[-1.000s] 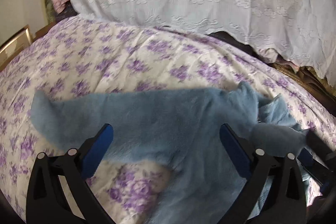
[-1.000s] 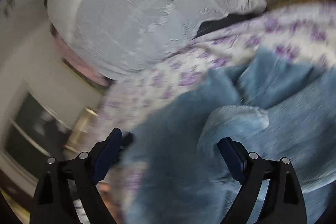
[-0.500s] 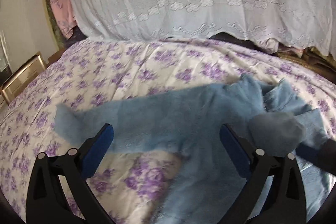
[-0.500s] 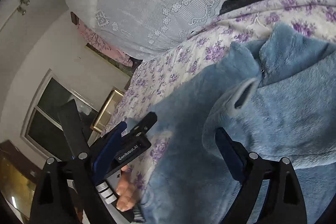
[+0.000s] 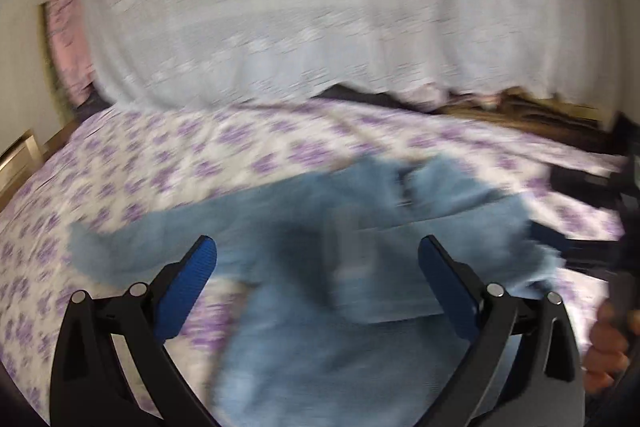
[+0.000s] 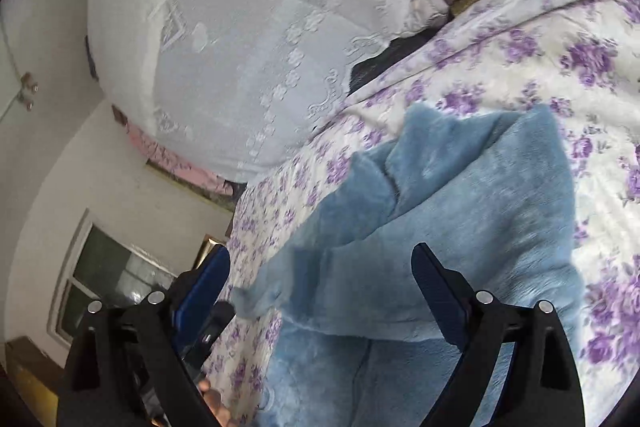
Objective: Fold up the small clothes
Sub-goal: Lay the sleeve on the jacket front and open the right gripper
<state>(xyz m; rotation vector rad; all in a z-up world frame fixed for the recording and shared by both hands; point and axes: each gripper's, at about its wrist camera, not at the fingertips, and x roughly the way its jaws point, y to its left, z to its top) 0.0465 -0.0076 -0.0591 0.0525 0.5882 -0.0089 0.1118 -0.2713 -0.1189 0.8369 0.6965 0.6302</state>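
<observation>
Blue fleece garment lies on the floral bed beneath the released left tongs, while right tongs, now released too, have dropped its sleeve across the body, finishing that fold.

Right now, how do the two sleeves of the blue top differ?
The left sleeve lies stretched out flat on the floral sheet, pointing away from the body. The right sleeve is folded across the chest, cuff toward the other side. Both are the same fuzzy blue fleece, and neither gripper holds either.
</observation>
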